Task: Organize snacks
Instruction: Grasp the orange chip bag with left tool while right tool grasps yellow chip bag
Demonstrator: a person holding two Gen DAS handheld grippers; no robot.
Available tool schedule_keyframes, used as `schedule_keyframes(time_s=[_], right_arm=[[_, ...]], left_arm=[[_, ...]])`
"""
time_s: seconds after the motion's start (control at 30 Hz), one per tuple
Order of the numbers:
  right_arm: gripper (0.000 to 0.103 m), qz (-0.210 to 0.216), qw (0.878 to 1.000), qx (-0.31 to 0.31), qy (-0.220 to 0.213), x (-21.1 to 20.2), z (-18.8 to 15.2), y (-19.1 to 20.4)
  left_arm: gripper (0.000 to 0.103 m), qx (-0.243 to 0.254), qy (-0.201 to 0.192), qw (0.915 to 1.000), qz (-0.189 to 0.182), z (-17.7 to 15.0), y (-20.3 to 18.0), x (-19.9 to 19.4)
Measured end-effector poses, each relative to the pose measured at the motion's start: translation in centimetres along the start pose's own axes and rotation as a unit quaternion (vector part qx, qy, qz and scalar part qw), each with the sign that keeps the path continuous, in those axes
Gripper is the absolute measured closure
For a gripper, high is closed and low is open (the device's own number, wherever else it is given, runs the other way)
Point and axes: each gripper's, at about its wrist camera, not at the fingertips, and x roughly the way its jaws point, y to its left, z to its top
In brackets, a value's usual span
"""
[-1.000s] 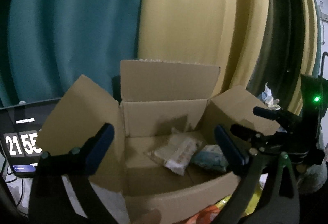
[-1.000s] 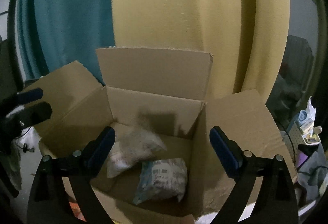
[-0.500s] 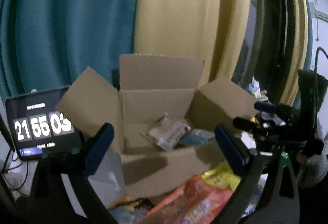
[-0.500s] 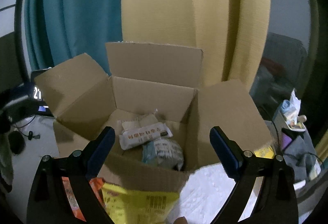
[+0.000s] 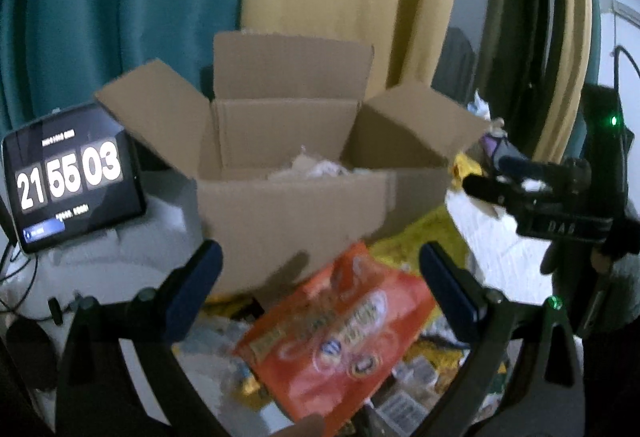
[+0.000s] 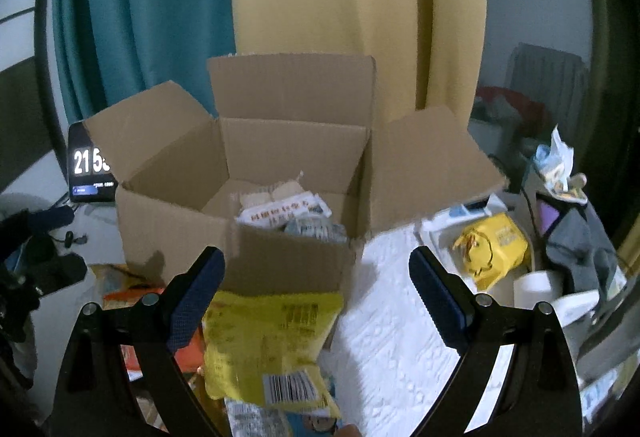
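With both jaws spread and empty, hovered left gripper (image 5: 320, 285) over orange snack bag (image 5: 340, 333), right gripper (image 6: 316, 285) over yellow snack bag (image 6: 264, 337), cardboard box (image 6: 280, 261) just behind

Snack packets (image 6: 286, 215) lie inside the open cardboard box (image 6: 280, 261).

Tablet clock (image 5: 74, 177), left of frame, reads 21 55 03; in right wrist view (image 6: 90, 169) only "21 5" shows past the box flap. Snack bag print too blurred to read. Black gripper body (image 5: 564, 225), right edge: "DAS", approx.
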Motion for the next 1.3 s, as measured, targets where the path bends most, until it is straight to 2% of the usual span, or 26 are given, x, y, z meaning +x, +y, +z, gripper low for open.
schedule_keyframes(time_s=[0.3,0.53,0.6,0.73,0.8,0.83,0.87,0.93,1.1,1.17,1.3], right_arm=[[0.008,0.022,0.999,0.027,0.028,0.6,-3.6,-1.0],[0.008,0.060,0.996,0.045,0.049,1.8,-5.3,-0.4],[0.008,0.070,0.995,0.044,0.055,2.2,-5.5,0.2],[0.008,0.088,0.993,0.029,0.069,3.0,-5.6,1.5],[0.008,0.100,0.991,0.025,0.081,3.6,-5.7,2.1],[0.008,0.109,0.990,0.025,0.087,3.9,-5.9,2.4],[0.008,0.114,0.989,0.026,0.091,4.1,-6.0,2.6],[0.008,0.110,0.990,0.028,0.089,4.1,-6.0,2.7],[0.019,0.108,0.989,0.042,0.091,3.8,-5.7,2.1],[0.019,0.105,0.989,0.039,0.095,3.7,-5.8,2.2],[0.019,0.096,0.990,0.034,0.100,3.9,-5.8,2.4]], left_arm=[[0.003,0.022,0.075,0.9968,-0.015,-4.3,-1.6,2.1],[0.003,0.046,0.128,0.9907,0.007,-5.7,-2.0,4.5],[0.003,0.050,0.137,0.9893,0.013,-5.7,-2.1,5.3],[0.004,0.037,0.136,0.9901,-0.003,-5.1,-1.5,5.7],[0.014,0.034,0.136,0.9901,-0.012,-5.0,-1.3,5.8],[0.023,0.036,0.137,0.9899,-0.012,-4.9,-1.2,5.9],[0.037,0.040,0.137,0.9897,-0.009,-4.9,-1.1,5.9],[0.049,0.040,0.138,0.9896,-0.004,-4.9,-0.8,6.0],[0.061,0.026,0.129,0.9912,-0.017,-4.9,0.0,5.6],[0.065,0.016,0.122,0.9922,-0.021,-4.9,0.4,5.3],[0.066,-0.005,0.111,0.9934,-0.028,-5.0,1.4,4.5]])
